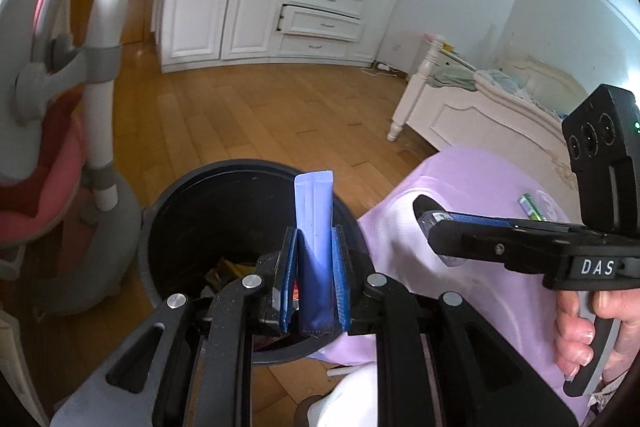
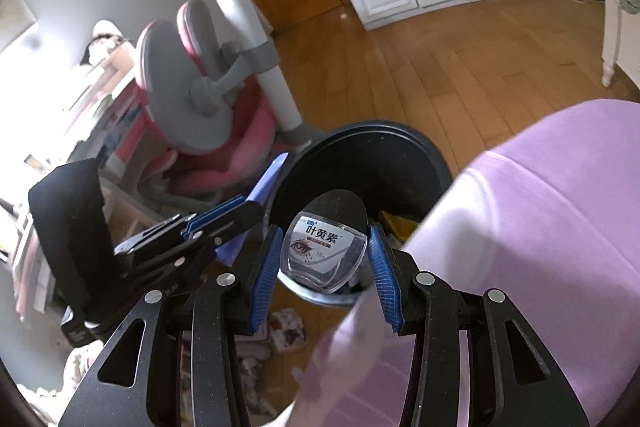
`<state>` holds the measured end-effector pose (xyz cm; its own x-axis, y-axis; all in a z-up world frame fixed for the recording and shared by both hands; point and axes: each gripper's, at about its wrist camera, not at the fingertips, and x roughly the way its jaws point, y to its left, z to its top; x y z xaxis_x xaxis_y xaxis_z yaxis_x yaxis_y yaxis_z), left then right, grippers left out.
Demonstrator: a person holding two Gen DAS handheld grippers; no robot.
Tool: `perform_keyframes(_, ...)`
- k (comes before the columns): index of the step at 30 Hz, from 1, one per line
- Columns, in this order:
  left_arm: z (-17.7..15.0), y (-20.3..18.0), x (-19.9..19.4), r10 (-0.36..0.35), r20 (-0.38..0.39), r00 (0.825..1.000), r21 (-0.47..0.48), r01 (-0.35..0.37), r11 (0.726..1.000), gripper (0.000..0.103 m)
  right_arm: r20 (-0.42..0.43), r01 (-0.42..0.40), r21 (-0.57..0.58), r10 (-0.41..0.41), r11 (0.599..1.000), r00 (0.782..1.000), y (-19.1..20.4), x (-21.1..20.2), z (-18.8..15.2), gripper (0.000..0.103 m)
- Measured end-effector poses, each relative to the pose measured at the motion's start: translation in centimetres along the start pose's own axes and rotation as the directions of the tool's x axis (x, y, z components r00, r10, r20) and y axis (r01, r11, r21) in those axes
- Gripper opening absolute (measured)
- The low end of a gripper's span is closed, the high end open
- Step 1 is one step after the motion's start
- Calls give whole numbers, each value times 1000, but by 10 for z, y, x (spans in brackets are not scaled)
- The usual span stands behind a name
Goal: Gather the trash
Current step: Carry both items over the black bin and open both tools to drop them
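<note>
Blue-padded jaws of the left hand-held gripper (image 1: 314, 279) are clamped on a pale blue sachet (image 1: 314, 227), which is held upright above the black bin (image 1: 180, 211). Just right of the bin, the right hand-held gripper (image 2: 326, 261), angled downward over the rim and marked "DAS" on its body, is closed on a clear plastic case (image 2: 324, 251) labelled "叶黄素". Fingers (image 1: 576, 335) are curled around its trigger.

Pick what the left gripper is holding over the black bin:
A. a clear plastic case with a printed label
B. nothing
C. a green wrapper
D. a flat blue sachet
D: in the left wrist view the left gripper is shut on a flat blue sachet, upright between its pads above the black bin.
</note>
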<state>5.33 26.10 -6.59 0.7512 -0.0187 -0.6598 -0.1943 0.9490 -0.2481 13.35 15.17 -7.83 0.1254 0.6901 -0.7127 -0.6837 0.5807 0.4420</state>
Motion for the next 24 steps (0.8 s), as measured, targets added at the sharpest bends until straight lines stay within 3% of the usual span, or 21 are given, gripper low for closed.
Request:
perform_keyframes(10,-7,33,10,5,-22,1000,-59,-7,998,18,-55,17,-2,-17,1000,998,6,46,7,44)
perform_keyframes(24,-10,48,20,6,-35,999,-83,-9,997,18,-68,31,-2,-32,1000,997,6,65,10,44)
